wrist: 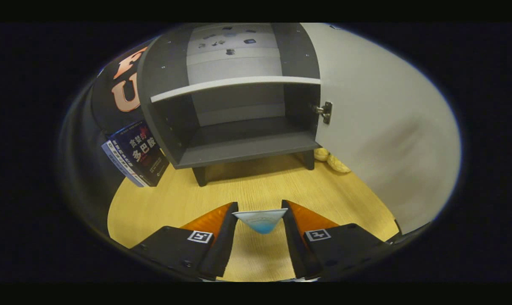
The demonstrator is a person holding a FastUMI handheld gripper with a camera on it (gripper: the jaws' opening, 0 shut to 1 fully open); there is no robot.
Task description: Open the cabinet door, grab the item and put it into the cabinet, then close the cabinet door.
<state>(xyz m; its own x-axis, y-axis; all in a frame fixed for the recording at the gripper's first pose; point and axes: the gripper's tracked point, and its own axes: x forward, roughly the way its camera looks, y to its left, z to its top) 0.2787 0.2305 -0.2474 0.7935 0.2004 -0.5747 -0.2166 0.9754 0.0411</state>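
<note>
The tongs [260, 220] are clenched on a small white and blue packet [260, 220], both fingers pressing its sides; its lower part is hidden between them, so its kind is hard to tell. Beyond the fingers, across the bare wooden surface [256, 186], stands one dark cabinet [235, 106] with one pale shelf [235, 87] and nothing on its floor. Its single white door [379, 123] hangs open at right, partly hiding two yellowish lumps [334, 160] behind it. One book [135, 153] leans at the cabinet's left.
</note>
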